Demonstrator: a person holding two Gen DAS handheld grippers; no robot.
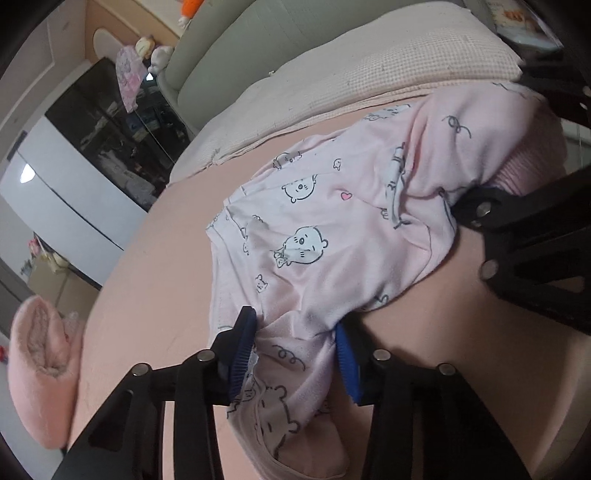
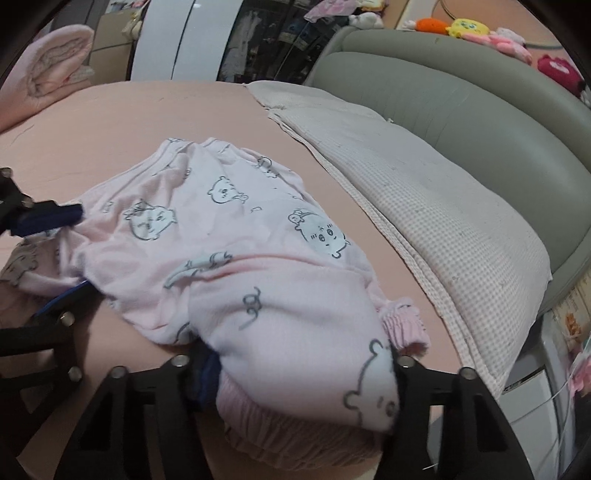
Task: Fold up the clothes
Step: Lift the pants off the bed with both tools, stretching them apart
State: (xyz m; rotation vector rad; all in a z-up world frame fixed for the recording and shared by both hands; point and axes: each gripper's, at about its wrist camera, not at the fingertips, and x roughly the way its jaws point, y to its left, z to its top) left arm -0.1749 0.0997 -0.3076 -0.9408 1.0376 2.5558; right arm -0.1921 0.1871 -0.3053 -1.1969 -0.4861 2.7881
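A pale pink garment (image 1: 332, 236) printed with cartoon bears lies bunched on the pink bed sheet (image 1: 147, 295); it also shows in the right wrist view (image 2: 229, 240). My left gripper (image 1: 295, 354) is shut on one end of the garment, blue pads pressing the cloth from both sides. My right gripper (image 2: 299, 373) is shut on the other end, by the ribbed pink cuff (image 2: 402, 325). Each gripper shows in the other's view: the right one (image 1: 476, 214) and the left one (image 2: 55, 254). The cloth between them hangs slack.
A checked cream pillow (image 2: 424, 192) lies along the grey padded headboard (image 2: 461, 96). A folded pink fleece item (image 1: 40, 369) sits at the bed's edge, also in the right wrist view (image 2: 55, 62). Plush toys (image 2: 491, 33) line the headboard top. A wardrobe (image 1: 66, 192) stands beyond.
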